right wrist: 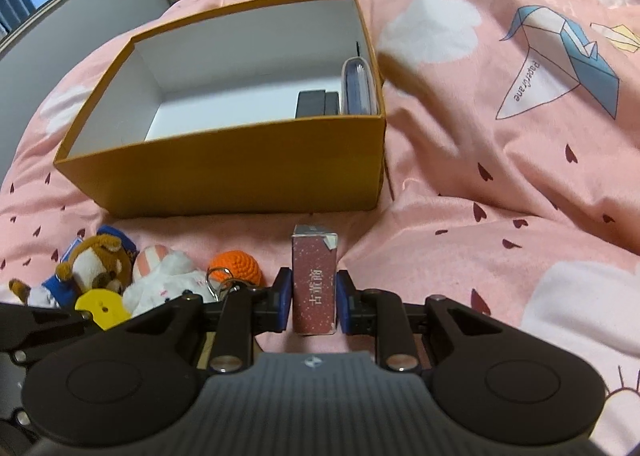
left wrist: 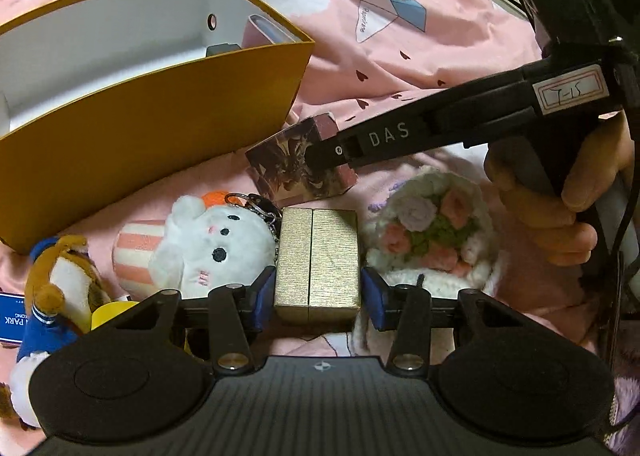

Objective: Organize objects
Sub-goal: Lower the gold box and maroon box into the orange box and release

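Observation:
A small gold box point(left wrist: 316, 256) lies on the pink duvet, and my left gripper point(left wrist: 318, 294) is shut on it, with a blue pad against each side. My right gripper point(right wrist: 314, 296) is shut on a narrow pink card box point(right wrist: 314, 276) with printed characters, held upright just above the bedding. In the left wrist view that same pink box point(left wrist: 296, 172) hangs behind the gold one, with the right gripper point(left wrist: 320, 154) reaching in from the right. Behind both stands the open orange storage box point(right wrist: 240, 172) point(left wrist: 160, 108).
Inside the storage box sit a dark block point(right wrist: 316, 104) and a clear case point(right wrist: 360, 88). A white plush point(left wrist: 212, 244), a brown plush point(left wrist: 60, 276), a crochet bouquet point(left wrist: 432, 232) and an orange crochet ball point(right wrist: 236, 266) lie nearby. A hand point(left wrist: 560, 208) grips the right tool.

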`<state>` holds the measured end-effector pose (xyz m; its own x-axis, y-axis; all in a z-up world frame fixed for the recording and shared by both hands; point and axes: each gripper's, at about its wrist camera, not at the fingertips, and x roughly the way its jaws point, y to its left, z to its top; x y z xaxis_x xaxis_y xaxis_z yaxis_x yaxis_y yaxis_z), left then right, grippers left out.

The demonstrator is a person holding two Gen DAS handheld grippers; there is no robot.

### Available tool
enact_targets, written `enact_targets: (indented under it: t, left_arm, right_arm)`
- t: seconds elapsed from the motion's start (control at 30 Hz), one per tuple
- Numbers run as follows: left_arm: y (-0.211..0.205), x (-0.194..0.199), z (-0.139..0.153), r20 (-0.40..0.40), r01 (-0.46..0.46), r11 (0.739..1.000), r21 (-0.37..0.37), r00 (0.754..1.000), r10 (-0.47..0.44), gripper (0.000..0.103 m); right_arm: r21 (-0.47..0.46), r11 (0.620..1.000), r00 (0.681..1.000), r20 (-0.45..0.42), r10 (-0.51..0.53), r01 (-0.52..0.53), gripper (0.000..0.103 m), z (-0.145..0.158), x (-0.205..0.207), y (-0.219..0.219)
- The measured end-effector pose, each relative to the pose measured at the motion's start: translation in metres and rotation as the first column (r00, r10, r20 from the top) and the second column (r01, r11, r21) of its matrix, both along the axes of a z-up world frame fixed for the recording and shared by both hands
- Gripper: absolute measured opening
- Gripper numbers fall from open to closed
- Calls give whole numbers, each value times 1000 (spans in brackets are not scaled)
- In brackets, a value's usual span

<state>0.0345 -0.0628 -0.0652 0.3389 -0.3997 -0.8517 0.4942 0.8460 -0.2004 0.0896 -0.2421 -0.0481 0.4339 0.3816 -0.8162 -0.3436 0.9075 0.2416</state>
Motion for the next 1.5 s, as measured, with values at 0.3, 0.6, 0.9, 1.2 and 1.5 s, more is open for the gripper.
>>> enact_targets:
  t: [0.3,0.6,0.9,1.2,1.5]
  left_arm:
    - [23,-5,31,-2,-108,990,-96,994,108,51]
    - [57,5,91,123,-215,954,-211,962,244,51]
    - [78,55,118,241,-316,921,-228,898,368,51]
    - [76,108,83,274,-401,905,-143,863,425,51]
    - [70,133,29,151,-421,903,-90,890,430,51]
  right_arm:
    - [36,999,995,88,-36,33,24,34,-3,-8]
    - [117,993,983,176,-43,22,24,81,3,-13]
    - [191,981,961,273,-46,-7,24,118,34,6]
    - [174,985,983,180,-34,2,24,75,83,37]
    - [31,999,987,159,19,-24,24,39,84,59]
